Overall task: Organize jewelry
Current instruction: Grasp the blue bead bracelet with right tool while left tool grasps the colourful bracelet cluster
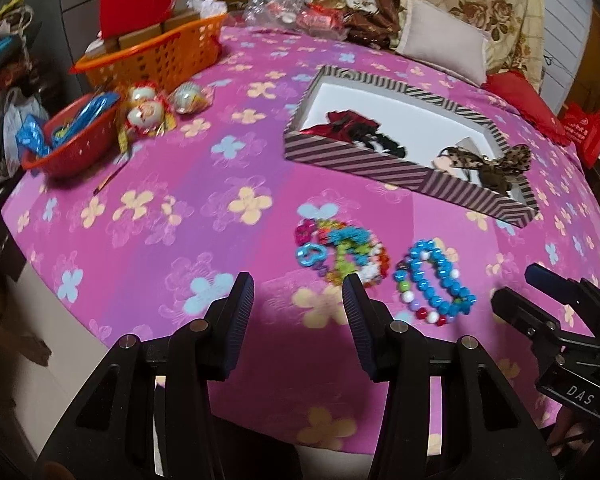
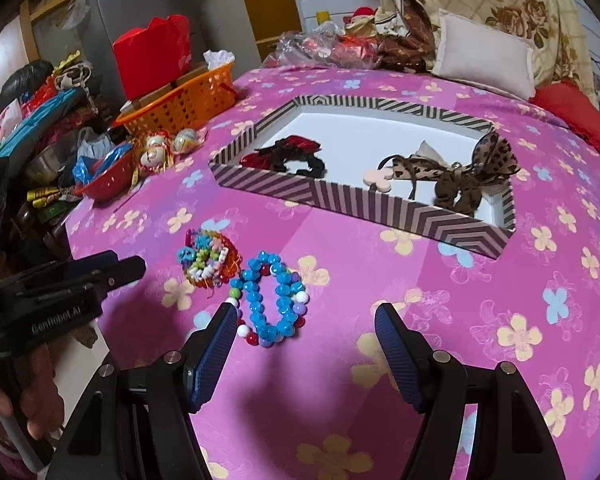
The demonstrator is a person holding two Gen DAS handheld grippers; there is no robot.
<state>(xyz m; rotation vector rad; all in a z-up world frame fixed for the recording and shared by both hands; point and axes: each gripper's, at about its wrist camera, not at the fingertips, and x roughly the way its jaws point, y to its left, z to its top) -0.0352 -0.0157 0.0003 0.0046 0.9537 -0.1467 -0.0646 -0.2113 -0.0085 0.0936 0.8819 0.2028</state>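
A blue bead bracelet (image 1: 436,284) (image 2: 270,300) and a tangle of multicoloured bracelets (image 1: 342,256) (image 2: 210,260) lie side by side on the pink flowered cloth. Behind them stands a striped box (image 1: 364,160) (image 2: 380,200) holding a red-and-black scrunchie (image 1: 354,126) (image 2: 288,154) and a leopard-print bow (image 1: 496,164) (image 2: 460,176). My left gripper (image 1: 298,292) hovers open just in front of the multicoloured pile, nothing between its fingers. My right gripper (image 2: 306,320) is open too, its left finger beside the blue bracelet. Each gripper also shows at the edge of the other view.
An orange basket (image 1: 156,54) (image 2: 180,100) and a red bowl (image 1: 72,144) (image 2: 112,178) of wrapped sweets stand at the back left near the cloth's edge. Pillows (image 1: 444,40) (image 2: 484,54) and bags crowd the far side. A hand (image 2: 4,400) holds the left gripper.
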